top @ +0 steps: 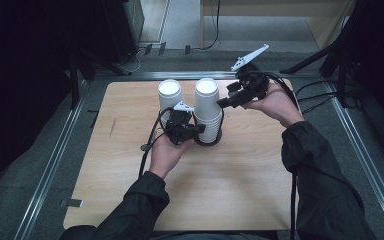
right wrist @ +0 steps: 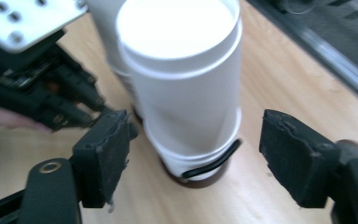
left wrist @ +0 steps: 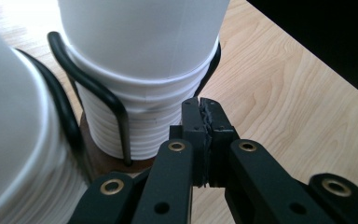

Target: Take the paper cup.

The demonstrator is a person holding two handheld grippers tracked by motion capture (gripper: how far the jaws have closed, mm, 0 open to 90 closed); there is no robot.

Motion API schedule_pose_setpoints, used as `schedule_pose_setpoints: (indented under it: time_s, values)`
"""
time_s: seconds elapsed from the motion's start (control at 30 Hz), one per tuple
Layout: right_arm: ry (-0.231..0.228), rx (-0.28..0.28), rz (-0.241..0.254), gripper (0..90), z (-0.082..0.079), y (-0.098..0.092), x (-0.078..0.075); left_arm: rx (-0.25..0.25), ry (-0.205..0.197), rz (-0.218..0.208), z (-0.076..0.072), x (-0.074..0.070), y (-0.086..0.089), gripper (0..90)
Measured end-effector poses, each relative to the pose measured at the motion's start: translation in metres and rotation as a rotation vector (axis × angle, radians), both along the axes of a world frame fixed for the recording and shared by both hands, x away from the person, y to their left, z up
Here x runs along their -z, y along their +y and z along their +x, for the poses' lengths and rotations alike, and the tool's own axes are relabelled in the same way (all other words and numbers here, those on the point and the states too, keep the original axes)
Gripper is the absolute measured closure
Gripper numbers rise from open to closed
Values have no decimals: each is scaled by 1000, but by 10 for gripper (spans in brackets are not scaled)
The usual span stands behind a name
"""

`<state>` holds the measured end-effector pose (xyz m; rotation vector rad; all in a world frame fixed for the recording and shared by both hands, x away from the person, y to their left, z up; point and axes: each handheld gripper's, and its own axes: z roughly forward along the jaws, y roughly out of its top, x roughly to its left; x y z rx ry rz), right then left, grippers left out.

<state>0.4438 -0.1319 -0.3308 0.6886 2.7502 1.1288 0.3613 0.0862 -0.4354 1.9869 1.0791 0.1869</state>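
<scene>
Sitting on the wooden table [top: 130, 200] are two stacks of white cups in a black wire holder [left wrist: 93, 91], the right stack [top: 207, 112] beside the left stack [top: 170, 97]. Left gripper [top: 200, 129] is resting low against the right stack's base, jaws pressed together on nothing. Right gripper [top: 223, 102] is hovering up near that stack's top, jaws spread, pads [right wrist: 102, 154] clear of the cup between them

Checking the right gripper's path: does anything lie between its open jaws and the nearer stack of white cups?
Nothing: in the right gripper view, the right gripper faces the cup stack across bare wooden table.
</scene>
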Motion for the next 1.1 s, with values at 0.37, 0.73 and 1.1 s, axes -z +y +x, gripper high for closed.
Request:
schedule_pose_setpoints:
  time_s: [0.37, 0.73, 1.1]
  values:
    - [18, -35, -81, 140, 16, 43, -4, -24, -15, -4, 3, 1, -4, 898]
    - [-24, -45, -153, 226, 19, 75, -2, -50, -28, 23, 4, 4, -4, 899]
    - [-42, -34, -182, 248, 17, 79, -4, -48, -36, 25, 3, 4, -5, 899]
